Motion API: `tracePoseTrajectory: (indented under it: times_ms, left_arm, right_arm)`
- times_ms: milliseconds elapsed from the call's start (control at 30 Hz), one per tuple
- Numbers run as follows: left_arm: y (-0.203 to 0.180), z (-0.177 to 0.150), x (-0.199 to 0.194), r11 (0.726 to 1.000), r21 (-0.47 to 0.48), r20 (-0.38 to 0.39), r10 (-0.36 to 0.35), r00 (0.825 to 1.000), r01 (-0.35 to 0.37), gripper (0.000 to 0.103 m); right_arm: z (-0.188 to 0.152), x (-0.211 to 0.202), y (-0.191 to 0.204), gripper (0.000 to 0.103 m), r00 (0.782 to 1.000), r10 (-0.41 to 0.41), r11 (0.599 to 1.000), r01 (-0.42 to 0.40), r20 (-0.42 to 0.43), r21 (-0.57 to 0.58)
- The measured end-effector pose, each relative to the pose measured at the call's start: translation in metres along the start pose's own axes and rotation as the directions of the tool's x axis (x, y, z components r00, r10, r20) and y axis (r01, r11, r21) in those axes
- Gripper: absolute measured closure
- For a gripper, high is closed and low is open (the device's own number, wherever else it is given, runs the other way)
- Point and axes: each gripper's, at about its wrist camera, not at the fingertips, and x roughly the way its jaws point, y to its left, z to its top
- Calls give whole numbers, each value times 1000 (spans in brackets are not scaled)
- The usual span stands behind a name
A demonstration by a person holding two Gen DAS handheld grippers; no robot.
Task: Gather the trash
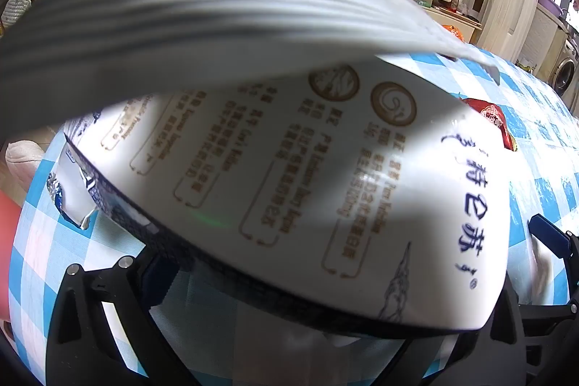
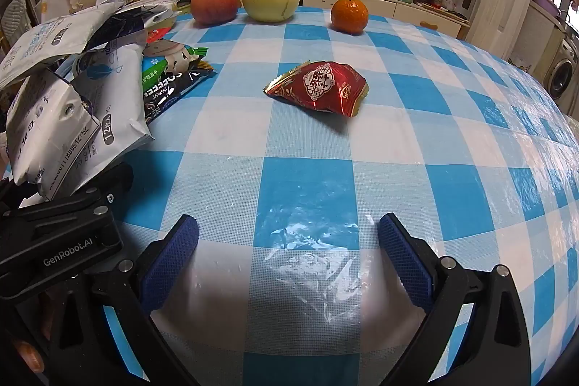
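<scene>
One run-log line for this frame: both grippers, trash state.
left gripper: open, white carton over it | right gripper: open, holding nothing | red wrapper: loose on checked tablecloth

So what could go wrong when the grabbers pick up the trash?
The white carton fills the left gripper's camera view, so that hand may aim nearly blind. The red snack wrapper is thin and flat; the open right gripper might pinch the checked tablecloth too. The loose packet pile could slide.
</scene>
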Motion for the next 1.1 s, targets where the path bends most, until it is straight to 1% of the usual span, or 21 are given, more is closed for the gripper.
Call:
tracePoseTrajectory:
  times_ms: [233, 333, 433, 533, 633, 667, 700, 733, 867, 1000, 1100]
  left_arm:
    - [-1, -5, -5, 1000, 22, 2, -12, 1000, 12, 4]
    - [0, -12, -14, 999, 31, 22, -13, 1000, 12, 4]
    - [7, -19, -30, 999, 34, 31, -13, 999, 12, 4]
    - [15, -22, -42, 1000, 20, 56, -23, 998, 22, 4]
    - [21, -26, -61, 1000, 27, 78, -16, 997, 14, 4]
    - [19, -27, -62, 1000, 26, 85, -17, 996, 15, 4]
    - [21, -28, -70, 1000, 17, 99, -24, 995, 22, 4]
    - [25, -39, -77, 1000, 8, 114, -29, 993, 28, 4]
    - [45, -45, -99, 997, -47, 135, -57, 989, 64, 4]
    - [61, -54, -118, 993, -90, 166, -56, 984, 72, 4]
    - [68, -60, -133, 991, -117, 193, -49, 980, 72, 4]
  right_arm:
    - [-5, -3, 1, 5, 1000, 7, 1000, -7, -17, -3]
    - [-11, -5, 4, 5, 1000, 16, 1000, -16, -14, -18]
    - [-14, -11, 5, 5, 1000, 8, 1000, -8, -5, -12]
    - [-23, -29, 5, 5, 999, -3, 1000, 4, 43, -15]
    - [-26, -47, 5, 5, 995, -19, 1000, 20, 100, -13]
    - [-26, -53, 5, 5, 993, -24, 1000, 26, 115, -13]
    - [-27, -57, 5, 5, 992, -30, 999, 32, 126, -13]
    - [-30, -63, 6, 5, 989, -41, 999, 43, 139, -14]
    - [-42, -84, 4, 5, 982, -55, 998, 56, 182, -1]
    - [-52, -107, 2, 5, 969, -59, 998, 57, 239, 16]
    - [-60, -129, 3, 5, 952, -62, 998, 58, 298, 23]
